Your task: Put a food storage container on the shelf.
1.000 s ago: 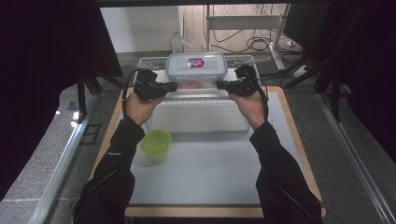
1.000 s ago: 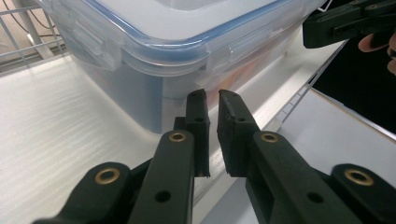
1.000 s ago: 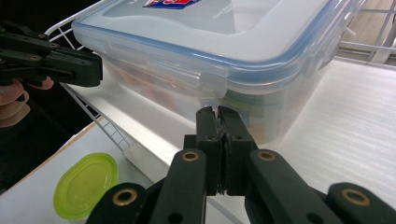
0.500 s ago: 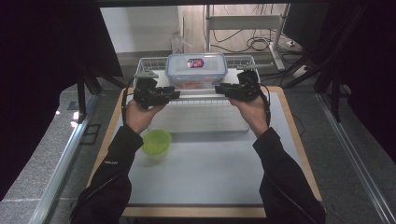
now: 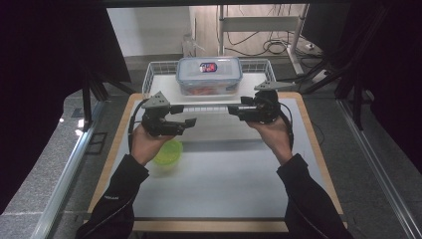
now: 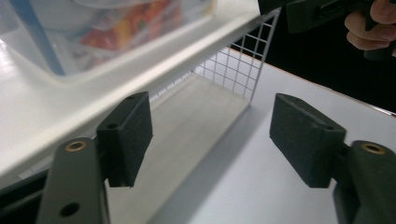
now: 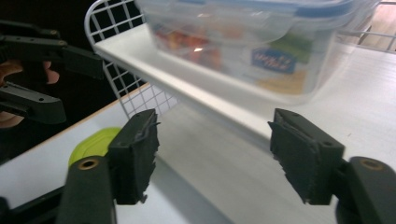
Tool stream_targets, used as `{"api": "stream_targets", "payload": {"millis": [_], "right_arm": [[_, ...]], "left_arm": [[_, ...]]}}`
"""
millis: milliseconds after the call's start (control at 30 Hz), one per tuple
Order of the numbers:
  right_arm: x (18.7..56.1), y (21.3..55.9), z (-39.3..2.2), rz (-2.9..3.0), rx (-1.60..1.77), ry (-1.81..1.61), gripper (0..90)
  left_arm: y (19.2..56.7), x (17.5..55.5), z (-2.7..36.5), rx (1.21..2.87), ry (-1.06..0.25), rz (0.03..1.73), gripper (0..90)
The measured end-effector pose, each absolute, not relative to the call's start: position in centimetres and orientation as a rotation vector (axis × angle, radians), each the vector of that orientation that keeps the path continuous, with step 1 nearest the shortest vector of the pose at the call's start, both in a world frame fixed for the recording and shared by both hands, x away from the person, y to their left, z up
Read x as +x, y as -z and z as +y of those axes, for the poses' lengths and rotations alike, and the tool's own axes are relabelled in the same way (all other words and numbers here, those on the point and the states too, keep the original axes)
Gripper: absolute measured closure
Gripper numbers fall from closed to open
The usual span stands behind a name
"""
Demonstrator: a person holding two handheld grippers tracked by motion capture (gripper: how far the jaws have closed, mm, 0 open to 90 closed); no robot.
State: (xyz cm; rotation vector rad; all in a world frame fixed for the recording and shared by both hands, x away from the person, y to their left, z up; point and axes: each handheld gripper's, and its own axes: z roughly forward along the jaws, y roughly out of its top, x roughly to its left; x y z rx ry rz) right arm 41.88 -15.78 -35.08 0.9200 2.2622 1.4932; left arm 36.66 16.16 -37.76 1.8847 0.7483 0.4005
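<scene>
A clear food container with a blue-rimmed lid stands on the white shelf of a wire rack at the table's far edge. Both grippers hover in front of the rack, below the shelf's level. My left gripper points right and my right gripper points left, with a gap between them. In the left gripper view the jaws stand wide with nothing between them, under the shelf and the container. The right gripper is likewise open and empty, facing the container. Both pairs of jaws have just been opening.
A green bowl sits on the grey table mat under my left hand, also visible as the green bowl in the right gripper view. Wire mesh walls rim the rack. Dark curtains flank the table.
Both grippers were at the container's two ends a second ago. They have drawn back toward the near side, sunk a little and opened. The container stays on the shelf.
</scene>
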Motion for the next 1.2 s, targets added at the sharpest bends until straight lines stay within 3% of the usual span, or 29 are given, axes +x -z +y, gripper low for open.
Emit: {"api": "stream_targets", "payload": {"millis": [333, 700, 1200], "right_arm": [[39.0, 36.6, -15.9, 2.291, 0.837, -1.451, 18.7], [37.3, 39.3, -16.7, 2.347, 0.789, -1.375, 5.7], [34.7, 42.3, -18.4, 2.362, 0.843, -1.423, 0.1]], "left_arm": [[40.1, 33.9, 15.6, 1.904, -0.364, 0.708, 16.0], [42.8, 31.3, 15.8, 1.909, -0.361, 0.699, 8.4], [45.8, 28.4, 16.9, 1.901, -0.451, 0.72, 1.2]]}}
